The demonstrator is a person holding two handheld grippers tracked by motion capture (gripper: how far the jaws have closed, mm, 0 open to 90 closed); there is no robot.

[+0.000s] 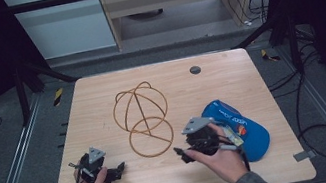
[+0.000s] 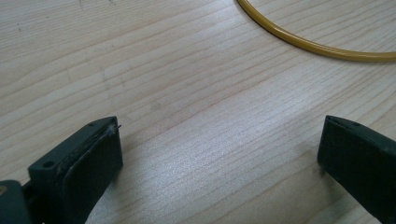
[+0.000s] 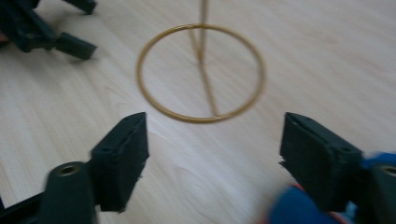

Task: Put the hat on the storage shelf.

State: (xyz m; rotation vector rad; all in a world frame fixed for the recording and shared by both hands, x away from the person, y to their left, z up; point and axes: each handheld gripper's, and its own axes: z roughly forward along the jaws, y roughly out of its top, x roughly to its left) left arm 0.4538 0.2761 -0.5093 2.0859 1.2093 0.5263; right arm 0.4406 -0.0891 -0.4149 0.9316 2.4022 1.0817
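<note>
The left gripper (image 1: pixel 114 171) is being held low over the near left part of the wooden table (image 1: pixel 102 102), its jaws being kept wide apart with only bare wood between them. The right gripper (image 1: pixel 181 153) is being held just beside a blue cap (image 1: pixel 244 130), its jaws likewise spread wide and gripping nothing. The gold wire stand (image 1: pixel 143 120) is being left at the table's middle, between and beyond both grippers, untouched.
</note>
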